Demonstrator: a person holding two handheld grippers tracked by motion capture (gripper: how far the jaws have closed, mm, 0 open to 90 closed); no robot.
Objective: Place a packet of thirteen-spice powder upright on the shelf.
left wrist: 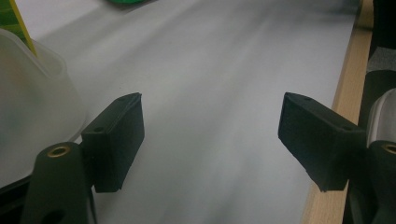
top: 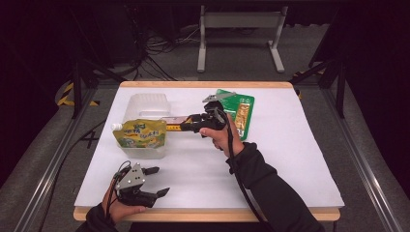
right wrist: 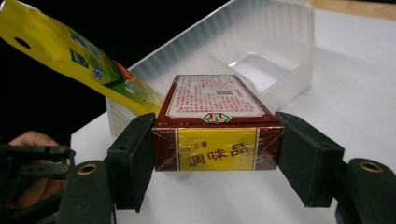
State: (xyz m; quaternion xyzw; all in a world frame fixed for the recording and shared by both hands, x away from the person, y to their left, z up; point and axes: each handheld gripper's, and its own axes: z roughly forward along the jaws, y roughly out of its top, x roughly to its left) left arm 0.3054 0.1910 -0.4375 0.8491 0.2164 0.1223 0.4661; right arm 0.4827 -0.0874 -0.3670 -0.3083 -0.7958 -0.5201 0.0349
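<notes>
A dark red box with a yellow end label is pinched by its sides in my right gripper, which is shut on it. In the high view the box is held level, with its far end at the right rim of a translucent plastic container and my right gripper just right of that. A yellow-green spout pouch leans in the container's front part. My left gripper rests near the table's front left, open with nothing between its jaws.
A green packet lies flat behind the right hand. The white table top ends in a wooden front edge close to the left gripper. The container wall is just beside the left gripper's jaw.
</notes>
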